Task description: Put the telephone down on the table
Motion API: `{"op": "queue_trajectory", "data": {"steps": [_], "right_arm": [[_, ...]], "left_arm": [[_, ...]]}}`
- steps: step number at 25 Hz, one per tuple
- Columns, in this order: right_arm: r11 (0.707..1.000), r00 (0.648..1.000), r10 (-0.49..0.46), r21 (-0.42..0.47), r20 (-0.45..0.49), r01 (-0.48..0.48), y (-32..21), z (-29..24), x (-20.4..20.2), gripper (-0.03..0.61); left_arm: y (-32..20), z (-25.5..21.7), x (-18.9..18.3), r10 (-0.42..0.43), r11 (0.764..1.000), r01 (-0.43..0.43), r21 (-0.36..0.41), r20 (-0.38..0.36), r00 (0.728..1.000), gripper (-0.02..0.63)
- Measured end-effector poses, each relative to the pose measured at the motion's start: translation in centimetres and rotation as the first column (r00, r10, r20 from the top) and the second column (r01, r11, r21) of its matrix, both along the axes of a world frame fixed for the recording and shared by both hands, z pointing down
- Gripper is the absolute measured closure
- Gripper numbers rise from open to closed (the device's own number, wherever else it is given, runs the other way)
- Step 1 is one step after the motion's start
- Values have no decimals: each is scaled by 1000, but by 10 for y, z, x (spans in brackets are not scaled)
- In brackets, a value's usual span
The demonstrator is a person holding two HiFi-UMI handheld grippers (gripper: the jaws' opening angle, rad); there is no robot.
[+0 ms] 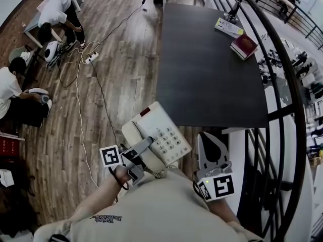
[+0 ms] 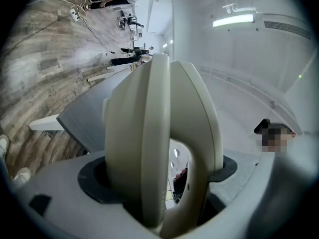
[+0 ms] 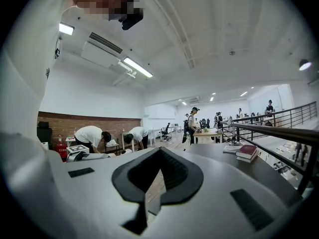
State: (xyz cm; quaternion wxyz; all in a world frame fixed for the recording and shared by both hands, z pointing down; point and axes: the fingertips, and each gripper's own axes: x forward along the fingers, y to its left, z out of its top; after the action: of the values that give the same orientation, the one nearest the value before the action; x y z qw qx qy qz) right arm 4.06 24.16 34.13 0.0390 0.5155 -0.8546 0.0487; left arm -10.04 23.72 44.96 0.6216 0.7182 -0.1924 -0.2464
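Carrying step: phone (image 1: pixel 157 134) is in the air, just short of the table (image 1: pixel 202 64) near edge, not yet over it. L gripper (image 1: pixel 143 150) has jaws very wide, clamped on phone. R gripper (image 1: pixel 211 137) is closed, empty. Next, I think: bring phone fwd over table, lower it level, then release.

Red book (image 1: pixel 244 46) and pale booklet (image 1: pixel 228 27) lie far ahead of the right claw (image 1: pixel 210 136), beside the black railing (image 1: pixel 290 77). White power strip (image 1: pixel 91 58) with trailing cables lies on the wooden floor (image 1: pixel 126 49), far ahead and left of that claw.
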Motion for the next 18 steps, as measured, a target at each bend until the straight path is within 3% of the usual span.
{"op": "queue_trajectory", "data": {"steps": [8,18], "right_arm": [[998,998,-56,19,16,56,6,5,7,577],[988,991,-132,88,17,130,15,-2,22,577]], "left_arm": [[8,3,26,-1,1000,1,1,26,1000,133],[4,-2,48,-77,997,76,22,34,996,133]]}}
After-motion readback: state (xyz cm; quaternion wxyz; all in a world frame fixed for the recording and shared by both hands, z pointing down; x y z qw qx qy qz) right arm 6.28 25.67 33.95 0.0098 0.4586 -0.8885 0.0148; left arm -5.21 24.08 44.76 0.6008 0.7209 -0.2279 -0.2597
